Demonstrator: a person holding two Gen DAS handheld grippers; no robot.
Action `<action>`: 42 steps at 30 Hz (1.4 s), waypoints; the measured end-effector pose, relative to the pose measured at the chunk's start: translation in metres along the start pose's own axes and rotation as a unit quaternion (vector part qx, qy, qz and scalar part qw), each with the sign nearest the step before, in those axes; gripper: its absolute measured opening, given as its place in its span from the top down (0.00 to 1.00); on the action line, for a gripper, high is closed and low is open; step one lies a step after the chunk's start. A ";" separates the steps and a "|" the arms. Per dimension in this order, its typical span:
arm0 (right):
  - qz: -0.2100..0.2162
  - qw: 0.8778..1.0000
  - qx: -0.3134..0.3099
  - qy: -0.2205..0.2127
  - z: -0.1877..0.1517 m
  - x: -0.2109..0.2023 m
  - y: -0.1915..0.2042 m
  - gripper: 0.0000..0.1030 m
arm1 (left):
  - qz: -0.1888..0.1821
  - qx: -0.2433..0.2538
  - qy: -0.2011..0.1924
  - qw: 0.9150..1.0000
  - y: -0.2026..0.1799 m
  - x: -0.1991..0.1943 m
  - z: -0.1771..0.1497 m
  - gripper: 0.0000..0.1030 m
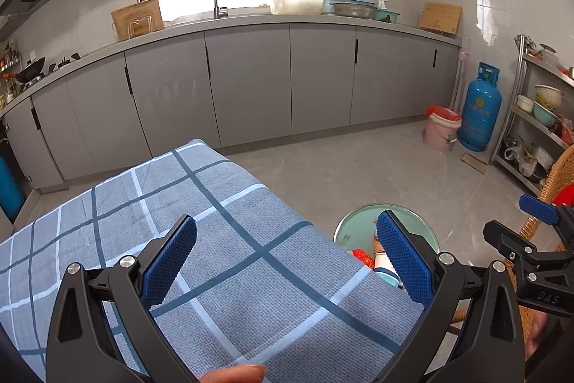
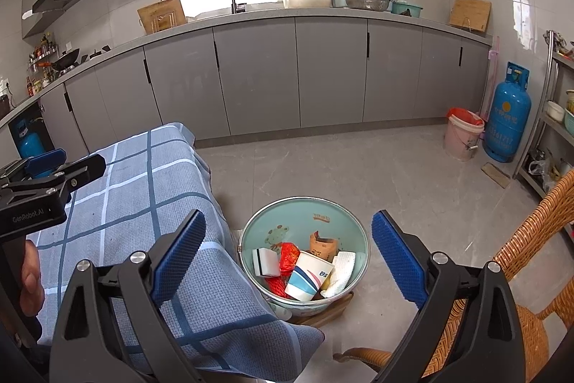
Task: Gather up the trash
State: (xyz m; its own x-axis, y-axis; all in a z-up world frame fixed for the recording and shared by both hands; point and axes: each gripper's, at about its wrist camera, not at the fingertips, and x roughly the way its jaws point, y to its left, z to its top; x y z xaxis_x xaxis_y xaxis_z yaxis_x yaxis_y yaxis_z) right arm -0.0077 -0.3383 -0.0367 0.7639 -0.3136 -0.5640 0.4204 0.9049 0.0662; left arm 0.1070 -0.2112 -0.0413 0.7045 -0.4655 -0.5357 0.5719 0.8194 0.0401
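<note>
A: Tongs?

B: Left gripper spread wide over the checked cloth on the table, nothing between its blue pads. Right gripper equally wide, empty, hanging over the gap between the table edge and the wicker chair.

A: Trash?

B: All in the pale green bucket on the floor, just right of the table's near corner. Inside: a paper cup on its side, red mesh, a white paper towel, a brown packet, a small white carton. Cloth top is bare.

A: Elsewhere?

B: Pink bucket with a red liner and a blue gas cylinder far right, against the grey cabinets.
</note>
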 end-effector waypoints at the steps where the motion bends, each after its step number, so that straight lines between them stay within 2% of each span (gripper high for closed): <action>1: 0.000 1.000 -0.001 0.000 0.000 0.000 0.001 0.10 | 0.000 -0.001 -0.001 1.000 0.001 0.000 0.000 0.04; 30: 0.002 1.000 -0.003 -0.002 0.004 -0.003 0.003 0.10 | 0.007 0.000 -0.008 1.000 0.001 -0.005 0.004 0.04; 42: 0.006 1.000 -0.008 -0.008 0.011 -0.004 0.007 0.10 | 0.020 0.018 -0.018 0.999 -0.004 -0.009 0.005 0.04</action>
State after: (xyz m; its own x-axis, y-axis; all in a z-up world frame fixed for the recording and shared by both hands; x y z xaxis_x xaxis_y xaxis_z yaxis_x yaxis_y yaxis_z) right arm -0.0023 -0.3335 -0.0251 0.7768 -0.3070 -0.5499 0.4036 0.9129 0.0604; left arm 0.0999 -0.2121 -0.0324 0.7415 -0.4451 -0.5021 0.5573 0.8253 0.0913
